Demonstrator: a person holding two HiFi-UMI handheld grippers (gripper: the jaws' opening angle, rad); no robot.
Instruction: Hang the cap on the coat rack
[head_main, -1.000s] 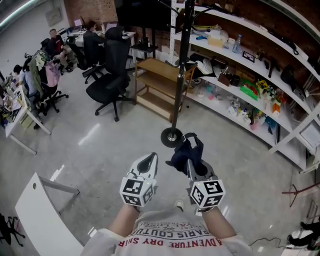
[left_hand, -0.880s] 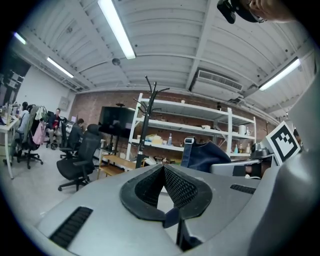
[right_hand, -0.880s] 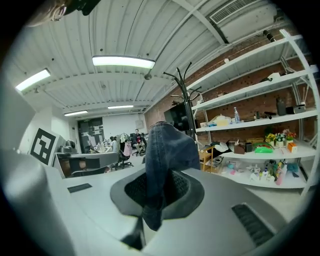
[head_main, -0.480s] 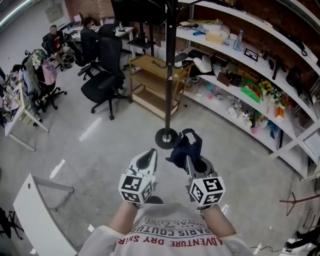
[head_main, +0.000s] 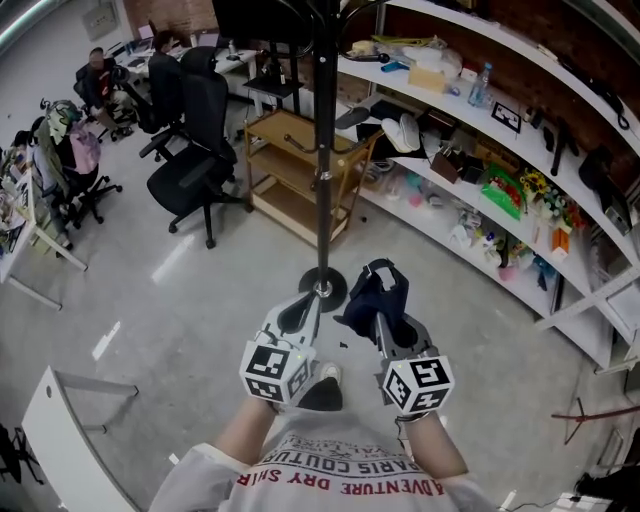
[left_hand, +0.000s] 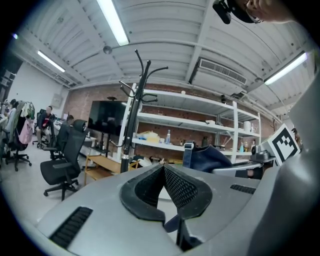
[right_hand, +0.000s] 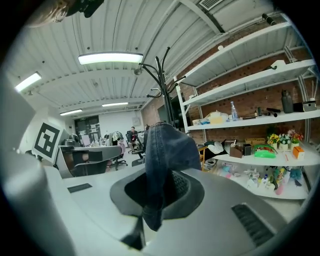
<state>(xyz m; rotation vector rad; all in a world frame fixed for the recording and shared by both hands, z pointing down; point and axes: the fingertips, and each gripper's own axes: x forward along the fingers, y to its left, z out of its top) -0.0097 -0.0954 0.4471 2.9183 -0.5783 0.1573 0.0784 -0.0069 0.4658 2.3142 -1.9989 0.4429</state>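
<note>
A dark blue denim cap (head_main: 372, 292) is clamped in the right tongs (head_main: 379, 322). Its cloth is bunched between the pads and rises in a fold above them, clear of the grey floor (head_main: 200, 300). Seen from the right tongs' own camera, the cap (right_hand: 162, 150) fills the gap between the jaws of the tongs (right_hand: 157, 187).

The left tongs (head_main: 300, 310) ride just beside them at nine o'clock. Their own camera shows the left tongs (left_hand: 162, 172) drawn together with nothing in them.

At twelve o'clock from the person stands the coat rack (head_main: 322, 150), a black pole. Its round base sits on the floor just past the tips of the tongs, apart from the cap, and its curved hooks (right_hand: 162, 70) spread high overhead.

Behind the pole is a low wooden trolley (head_main: 295, 165). White shelves (head_main: 480, 130) crowded with goods sweep from one to three o'clock against a brick wall. Black office chairs (head_main: 195, 165) stand at eleven o'clock, and people (head_main: 95, 75) sit at work farther off at ten. The corner of a white desk (head_main: 60, 440) shows at eight o'clock.
</note>
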